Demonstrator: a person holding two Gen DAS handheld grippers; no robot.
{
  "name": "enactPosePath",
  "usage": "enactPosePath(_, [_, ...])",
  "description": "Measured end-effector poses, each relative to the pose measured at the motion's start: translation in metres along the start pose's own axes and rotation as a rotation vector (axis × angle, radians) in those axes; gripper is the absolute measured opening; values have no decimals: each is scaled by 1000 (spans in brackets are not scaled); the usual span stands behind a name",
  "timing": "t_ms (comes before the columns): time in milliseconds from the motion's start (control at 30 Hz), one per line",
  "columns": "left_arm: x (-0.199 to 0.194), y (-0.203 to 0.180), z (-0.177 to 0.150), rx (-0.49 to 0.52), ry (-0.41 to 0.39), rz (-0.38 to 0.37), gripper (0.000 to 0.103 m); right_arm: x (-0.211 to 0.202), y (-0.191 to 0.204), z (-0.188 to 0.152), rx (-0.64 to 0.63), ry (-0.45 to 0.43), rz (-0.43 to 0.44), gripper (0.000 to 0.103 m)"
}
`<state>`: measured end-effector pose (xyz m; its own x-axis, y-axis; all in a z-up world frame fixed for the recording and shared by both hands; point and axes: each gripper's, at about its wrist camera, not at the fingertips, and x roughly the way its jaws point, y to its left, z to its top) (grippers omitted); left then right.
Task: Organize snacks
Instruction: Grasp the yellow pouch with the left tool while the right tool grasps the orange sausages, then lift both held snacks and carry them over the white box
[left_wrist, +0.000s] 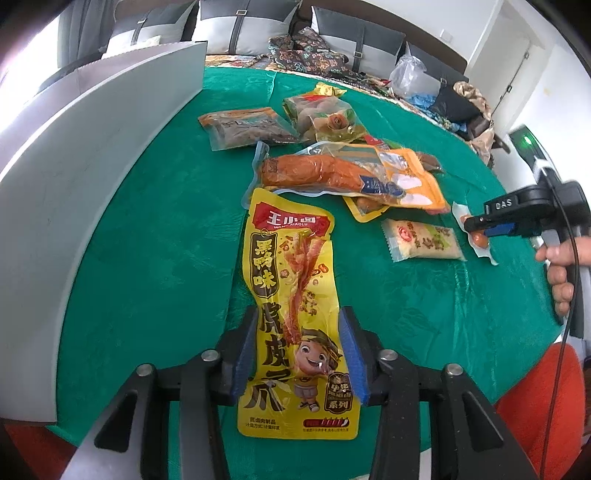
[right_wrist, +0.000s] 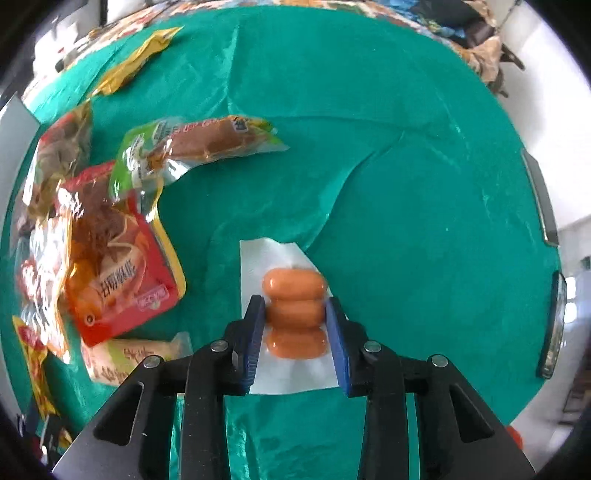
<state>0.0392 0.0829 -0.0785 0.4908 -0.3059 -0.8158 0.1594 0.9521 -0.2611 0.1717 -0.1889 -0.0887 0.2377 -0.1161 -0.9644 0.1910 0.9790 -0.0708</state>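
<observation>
Green cloth (left_wrist: 166, 240) covers the table, with a tall grey-white box wall (left_wrist: 74, 166) along its left side in the left wrist view; what lies inside is hidden. Most snacks sit loose in a heap mid-table: a long orange-brown sausage pack (left_wrist: 314, 171) over an orange pouch (left_wrist: 413, 184), a clear bag of brown pieces (left_wrist: 243, 129) and another bag (left_wrist: 325, 114) beyond. A small pale packet (left_wrist: 423, 240) lies apart, nearer the right hand. Left gripper (left_wrist: 299, 354): blue pads stand at both edges of the long yellow chicken-feet packet (left_wrist: 291, 295), which lies flat on the cloth; the packet looks lightly pinched across its width, not lifted. Right gripper (right_wrist: 295, 332): pads flank a small white-backed pack of three little sausages (right_wrist: 295, 310), touching its sides, pack resting on the cloth. Judgement: sorting looks barely begun. Nothing visibly stowed, heap untouched, two packets in hand, both yet to be carried off.
</observation>
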Motion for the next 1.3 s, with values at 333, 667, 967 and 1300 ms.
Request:
enactPosePath(333, [-37,7,15,-117,-57,-184,0,-65,-60,-19,184,-129,342,33])
enactPosePath(667, [-39,1,11,40,-25,-110,0,-92,-34,-33,103,-165,469,34])
enactPosePath(967, [-9,-29,5,188,29,28,96,-93,-20,-51,85,-173,532,34])
enactPosePath(1300, [23,-57,12,300,70,150,36,-114,-11,-65,57,-217,587,34])
